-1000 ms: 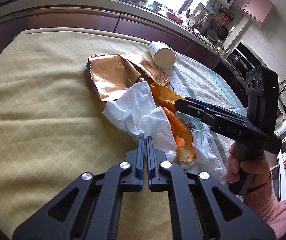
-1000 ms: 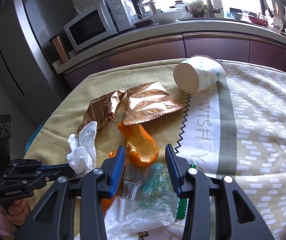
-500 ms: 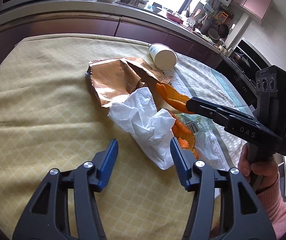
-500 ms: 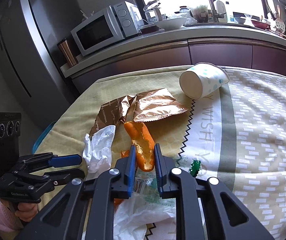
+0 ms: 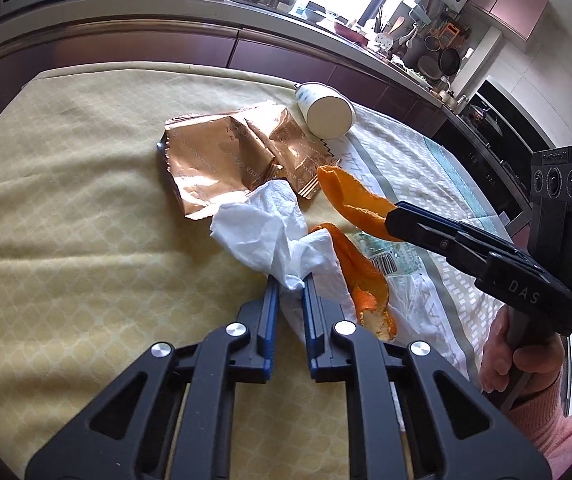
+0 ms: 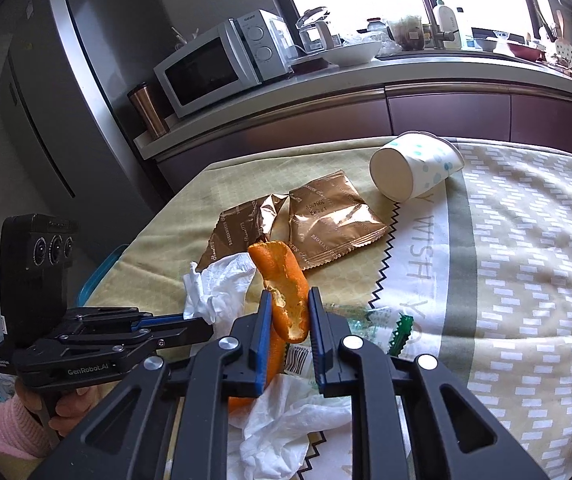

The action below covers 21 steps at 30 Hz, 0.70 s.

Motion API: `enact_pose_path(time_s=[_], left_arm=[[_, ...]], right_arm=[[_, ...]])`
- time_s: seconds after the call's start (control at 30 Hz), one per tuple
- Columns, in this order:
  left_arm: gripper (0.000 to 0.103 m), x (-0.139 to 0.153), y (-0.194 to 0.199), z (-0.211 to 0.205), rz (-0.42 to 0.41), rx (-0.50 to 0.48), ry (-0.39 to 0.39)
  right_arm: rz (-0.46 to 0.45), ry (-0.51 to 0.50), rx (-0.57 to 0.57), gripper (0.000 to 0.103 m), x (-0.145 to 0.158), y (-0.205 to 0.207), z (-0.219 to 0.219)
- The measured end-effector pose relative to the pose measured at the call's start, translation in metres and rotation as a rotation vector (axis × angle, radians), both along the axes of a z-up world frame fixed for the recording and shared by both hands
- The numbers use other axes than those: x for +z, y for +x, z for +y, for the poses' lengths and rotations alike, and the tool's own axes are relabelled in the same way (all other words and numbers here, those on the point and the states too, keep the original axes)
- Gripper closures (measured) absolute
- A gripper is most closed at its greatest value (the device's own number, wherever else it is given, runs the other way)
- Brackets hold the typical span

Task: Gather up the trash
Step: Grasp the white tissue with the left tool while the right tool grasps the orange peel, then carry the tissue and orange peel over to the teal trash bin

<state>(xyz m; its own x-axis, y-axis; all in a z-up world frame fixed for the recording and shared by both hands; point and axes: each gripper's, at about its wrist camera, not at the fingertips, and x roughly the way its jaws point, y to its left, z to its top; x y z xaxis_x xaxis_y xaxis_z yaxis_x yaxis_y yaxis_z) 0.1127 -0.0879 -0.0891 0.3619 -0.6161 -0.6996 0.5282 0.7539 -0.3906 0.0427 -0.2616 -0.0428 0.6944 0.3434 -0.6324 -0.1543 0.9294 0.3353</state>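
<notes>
Trash lies in a heap on the yellow tablecloth (image 5: 66,200). My left gripper (image 5: 289,280) has the near end of a crumpled white tissue (image 5: 262,224) between its blue pads, and its jaws are closing on it. My right gripper (image 6: 289,300) is shut on a strip of orange peel (image 6: 286,280), which stands up clear of the cloth. From the left wrist view that peel (image 5: 350,196) hangs from the right gripper (image 5: 392,216). A second peel (image 5: 362,276) lies beside the tissue. Behind them lie copper foil wrappers (image 5: 214,160) and a tipped paper cup (image 5: 328,114).
A clear wrapper with a barcode (image 6: 298,360) and a crumpled white sheet (image 6: 286,428) lie under the right gripper. A small green scrap (image 6: 400,330) sits to the right. A dark cabinet front (image 6: 446,116), a microwave (image 6: 214,68) and a fridge (image 6: 58,92) stand behind the table.
My left gripper opened wide, then closed on the tissue's near end. My right gripper closed on the orange peel and raised it off the cloth.
</notes>
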Motion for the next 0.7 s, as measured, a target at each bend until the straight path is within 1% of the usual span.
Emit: enact_pose_path(time_s=[0.37,0.53,0.7], left_arm=[[0.091,0.022,-0.018,0.033,-0.065,0.040,-0.026],[0.091,0.031,-0.027,0.054,-0.094,0.075,-0.022],[0.091,0.037,-0.035,0.081,-0.101,0.117,-0.026]], right_arm=[[-0.045,0.019,0.036,0.087,0.013,-0.004,0.012],[-0.064,0.033,0.071,0.087,0.019,-0.004,0.026],[-0.074,0.048,0.117,0.087,0.024,-0.002,0.045]])
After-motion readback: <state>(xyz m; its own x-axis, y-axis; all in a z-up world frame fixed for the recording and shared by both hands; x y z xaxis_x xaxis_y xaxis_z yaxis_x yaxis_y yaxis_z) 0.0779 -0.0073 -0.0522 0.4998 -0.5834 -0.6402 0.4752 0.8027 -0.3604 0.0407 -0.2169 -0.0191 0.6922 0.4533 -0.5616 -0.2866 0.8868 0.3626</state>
